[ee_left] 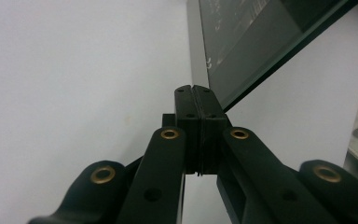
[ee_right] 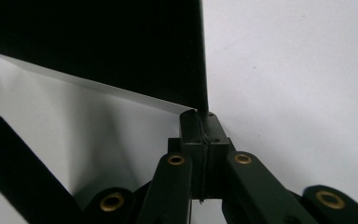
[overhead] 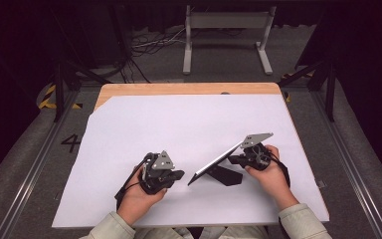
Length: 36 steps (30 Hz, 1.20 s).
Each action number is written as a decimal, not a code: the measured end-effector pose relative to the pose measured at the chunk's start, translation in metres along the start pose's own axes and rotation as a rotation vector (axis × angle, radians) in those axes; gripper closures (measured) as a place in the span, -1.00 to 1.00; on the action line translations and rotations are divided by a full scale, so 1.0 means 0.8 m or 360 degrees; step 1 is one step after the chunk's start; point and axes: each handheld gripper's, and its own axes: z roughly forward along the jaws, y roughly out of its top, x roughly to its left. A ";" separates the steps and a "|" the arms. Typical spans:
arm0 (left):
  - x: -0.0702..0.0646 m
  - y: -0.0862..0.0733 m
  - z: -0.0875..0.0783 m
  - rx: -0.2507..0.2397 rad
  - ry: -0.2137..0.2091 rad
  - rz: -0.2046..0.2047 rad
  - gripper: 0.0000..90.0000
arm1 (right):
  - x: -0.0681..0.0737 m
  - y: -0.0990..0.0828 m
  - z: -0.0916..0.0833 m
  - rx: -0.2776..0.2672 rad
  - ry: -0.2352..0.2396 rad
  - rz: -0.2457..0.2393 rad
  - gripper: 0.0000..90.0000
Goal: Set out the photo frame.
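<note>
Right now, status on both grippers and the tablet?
Left gripper shut, empty. Right gripper shut at the tablet edge; grip unclear. Tablet tilted on its stand.

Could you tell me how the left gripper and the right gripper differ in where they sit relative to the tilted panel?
The right gripper meets the tilted panel at its raised edge; the left gripper sits beside its lower edge, apparently apart. The right gripper's tips point at the panel's dark back, the left at its glossy front. Both are shut.
</note>
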 end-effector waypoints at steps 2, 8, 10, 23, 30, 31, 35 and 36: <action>0.000 0.000 0.001 0.0000 0.0001 0.0001 1.00 | -0.001 0.002 0.003 -0.0005 -0.0003 0.0001 1.00; 0.001 -0.001 0.001 0.0010 0.0006 0.0002 1.00 | -0.006 0.009 0.011 -0.0026 0.0008 0.0025 1.00; 0.002 -0.001 0.002 0.0010 0.0006 -0.0003 1.00 | -0.008 0.012 0.015 -0.0036 0.0012 0.0034 1.00; 0.004 -0.002 0.002 0.0018 0.0005 -0.0003 1.00 | -0.016 0.031 0.037 -0.0062 0.0049 0.0042 1.00; 0.005 -0.003 0.001 0.0014 0.0004 -0.0009 1.00 | -0.020 0.042 0.046 -0.0049 0.0080 0.0044 1.00; 0.004 -0.003 0.001 0.0013 0.0004 -0.0012 1.00 | -0.021 0.043 0.047 -0.0048 0.0086 0.0041 1.00; 0.005 -0.003 0.002 0.0013 0.0005 -0.0014 1.00 | -0.022 0.048 0.050 -0.0036 0.0097 0.0020 1.00; 0.006 -0.003 0.002 0.0016 0.0002 -0.0019 1.00 | -0.023 0.049 0.051 -0.0033 0.0099 0.0013 1.00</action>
